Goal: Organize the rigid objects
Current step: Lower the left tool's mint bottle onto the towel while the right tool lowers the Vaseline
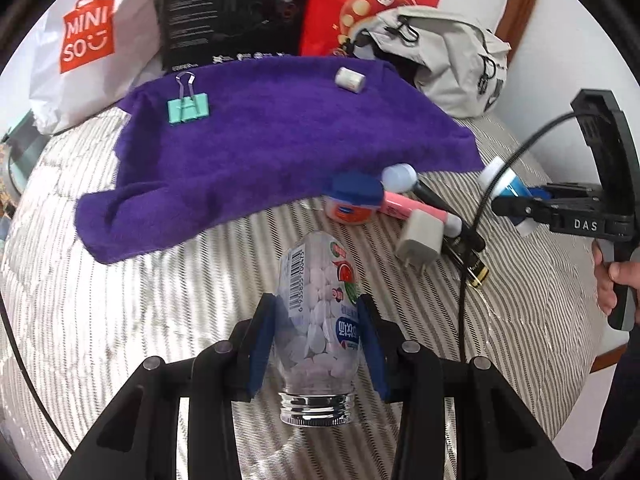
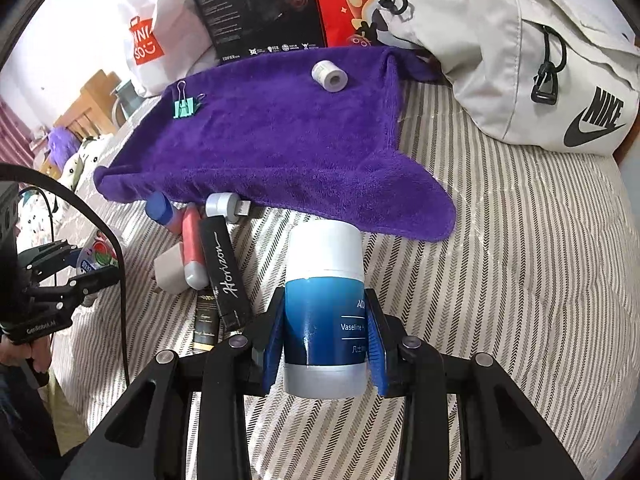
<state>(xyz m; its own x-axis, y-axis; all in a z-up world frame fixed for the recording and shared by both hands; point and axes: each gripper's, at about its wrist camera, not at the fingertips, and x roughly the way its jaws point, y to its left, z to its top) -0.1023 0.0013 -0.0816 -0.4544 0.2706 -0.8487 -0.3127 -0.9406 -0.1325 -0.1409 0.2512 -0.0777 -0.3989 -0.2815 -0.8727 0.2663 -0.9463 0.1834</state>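
The left gripper (image 1: pixel 318 320) clamps a clear candy bottle (image 1: pixel 320 320) between its blue pads, cap end toward the camera, above the striped bedding (image 1: pixel 140 300). The right gripper (image 2: pixel 326 328) squeezes a blue-and-white Vaseline tube (image 2: pixel 324 312) likewise. Beyond both lies the purple towel (image 2: pixel 280 140), carrying a green binder clip (image 1: pixel 188 108) and a white roll (image 2: pixel 329 75).

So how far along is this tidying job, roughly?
Early on, it seems. Two things already sit on the purple towel: a green binder clip and a small white roll. In hand: the left gripper clamps a clear bottle of tablets, the right gripper a blue-and-white Vaseline tube. Left on the striped bedding: a blue-lidded jar, pink tube, white charger and black Horizon box.
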